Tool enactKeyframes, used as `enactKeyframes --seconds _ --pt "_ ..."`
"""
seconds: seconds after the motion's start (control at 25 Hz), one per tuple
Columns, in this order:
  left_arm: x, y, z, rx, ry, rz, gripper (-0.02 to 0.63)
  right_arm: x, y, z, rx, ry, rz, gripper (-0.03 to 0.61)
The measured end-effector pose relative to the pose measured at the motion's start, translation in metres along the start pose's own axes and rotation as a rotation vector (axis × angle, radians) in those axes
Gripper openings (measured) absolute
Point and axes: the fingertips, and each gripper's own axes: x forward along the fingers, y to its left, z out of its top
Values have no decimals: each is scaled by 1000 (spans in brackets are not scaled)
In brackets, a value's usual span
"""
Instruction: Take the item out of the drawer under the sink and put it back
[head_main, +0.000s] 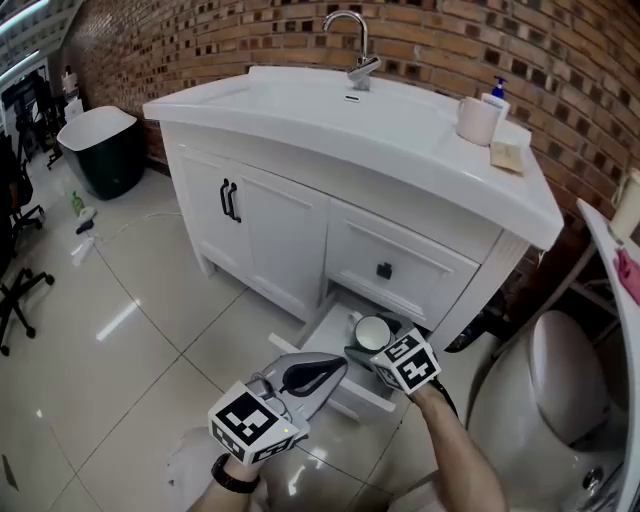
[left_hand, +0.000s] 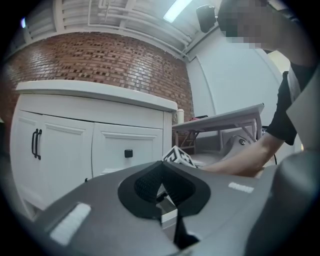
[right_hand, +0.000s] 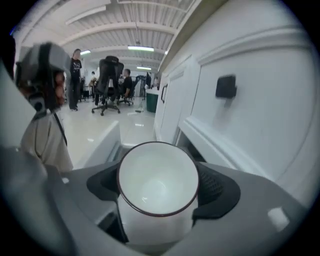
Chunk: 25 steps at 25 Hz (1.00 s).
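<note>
A white cup (right_hand: 157, 186) with a thin dark rim sits upright between the black pads (right_hand: 212, 186) of my right gripper (right_hand: 157, 175), which is shut on its sides. In the head view that cup (head_main: 372, 331) is just above the pulled-out bottom drawer (head_main: 322, 332) of the white sink cabinet, with the right gripper (head_main: 374, 346) around it. My left gripper (head_main: 338, 366) hangs in front of the drawer, to the left of the cup. Its jaws meet at the tips with nothing between them, as the left gripper (left_hand: 161, 172) view shows.
Above the open drawer is a shut drawer with a black knob (head_main: 384, 270), and left of it are cabinet doors with black handles (head_main: 229, 200). A toilet (head_main: 562, 385) stands close on the right. A dark bin (head_main: 100, 150) and office chairs are far left on the tiled floor.
</note>
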Motion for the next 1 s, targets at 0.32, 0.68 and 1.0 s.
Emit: enactKeyframes --seconds 0.32,0.68,1.0 --pt "-5 22 3 -18 -38 77 14 -83 11 63 -30 -244 -51 418" --pt "-7 27 3 -39 -46 93 14 -107 26 81 -91 -304 -51 417" --pt "-7 29 -1 -65 -32 90 15 -102 26 76 -106 -278 -47 416"
